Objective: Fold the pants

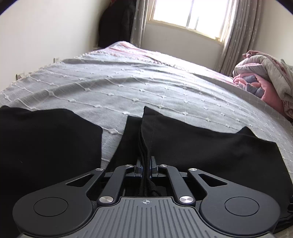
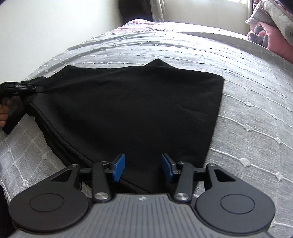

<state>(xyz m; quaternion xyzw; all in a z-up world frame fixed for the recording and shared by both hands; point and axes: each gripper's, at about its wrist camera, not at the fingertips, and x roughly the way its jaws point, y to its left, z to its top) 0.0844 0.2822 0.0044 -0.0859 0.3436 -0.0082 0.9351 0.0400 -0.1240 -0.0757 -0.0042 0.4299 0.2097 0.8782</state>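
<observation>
Grey bedspread [image 2: 247, 95] under black pants [image 2: 128, 109], window [image 1: 188, 14] beyond.

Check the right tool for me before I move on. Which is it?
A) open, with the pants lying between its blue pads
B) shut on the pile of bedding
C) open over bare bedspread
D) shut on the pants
A: the right tool is open, its blue pads spread apart with the black pants lying between them, while the left tool is shut on a bunched edge of the pants.
</observation>
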